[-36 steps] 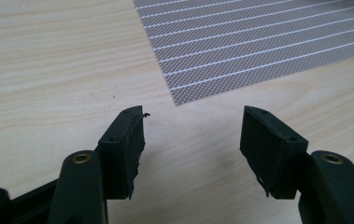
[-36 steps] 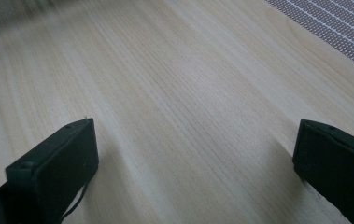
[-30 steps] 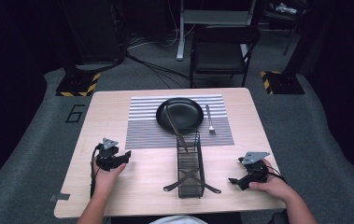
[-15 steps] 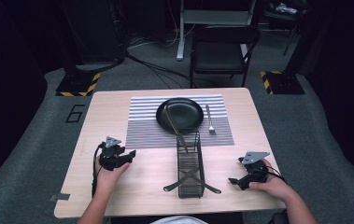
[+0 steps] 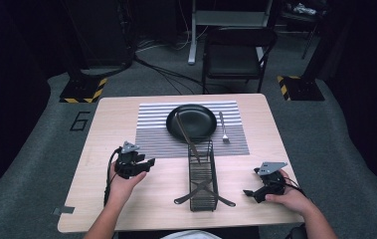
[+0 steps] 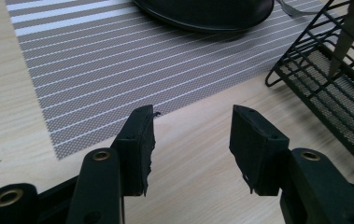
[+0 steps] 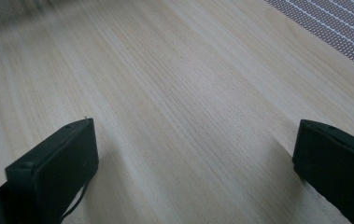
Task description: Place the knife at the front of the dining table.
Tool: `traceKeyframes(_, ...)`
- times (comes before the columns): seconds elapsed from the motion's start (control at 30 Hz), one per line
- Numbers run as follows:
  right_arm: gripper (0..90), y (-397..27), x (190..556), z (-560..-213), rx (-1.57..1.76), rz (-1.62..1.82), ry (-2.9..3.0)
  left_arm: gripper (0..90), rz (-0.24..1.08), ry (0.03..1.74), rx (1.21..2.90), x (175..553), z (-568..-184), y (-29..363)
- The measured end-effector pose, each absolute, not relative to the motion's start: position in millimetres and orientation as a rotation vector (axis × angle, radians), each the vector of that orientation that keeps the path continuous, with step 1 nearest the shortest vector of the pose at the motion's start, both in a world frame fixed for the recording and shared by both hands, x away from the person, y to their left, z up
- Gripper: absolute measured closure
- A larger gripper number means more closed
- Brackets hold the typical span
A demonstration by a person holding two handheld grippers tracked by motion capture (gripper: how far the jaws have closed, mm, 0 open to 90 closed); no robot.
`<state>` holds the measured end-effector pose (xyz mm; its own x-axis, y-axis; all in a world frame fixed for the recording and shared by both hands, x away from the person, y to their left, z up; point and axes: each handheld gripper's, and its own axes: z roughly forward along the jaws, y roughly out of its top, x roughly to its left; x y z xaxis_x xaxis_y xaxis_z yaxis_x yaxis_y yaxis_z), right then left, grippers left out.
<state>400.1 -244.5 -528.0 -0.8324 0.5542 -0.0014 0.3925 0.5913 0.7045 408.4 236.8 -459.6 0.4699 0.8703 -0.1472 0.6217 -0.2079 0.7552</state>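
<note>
We see a round black plate (image 5: 192,121) on a striped grey placemat (image 5: 153,139), a metal fork (image 5: 223,127) at its right, and a black wire rack (image 5: 202,174) before them.

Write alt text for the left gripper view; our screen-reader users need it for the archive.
The left gripper hangs over a light wooden table, its two black jaws apart with nothing between them, having just been closing. Ahead lie a striped grey placemat bearing a black plate, and at right a black wire rack.
</note>
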Motion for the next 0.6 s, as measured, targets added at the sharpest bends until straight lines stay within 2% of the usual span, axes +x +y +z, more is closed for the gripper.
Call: traceKeyframes(0.6,0.0,-244.5,400.1,-528.1,0.785,1.073,2.599,52.1,0.373,1.143,1.957,418.8,-434.8,197.9)
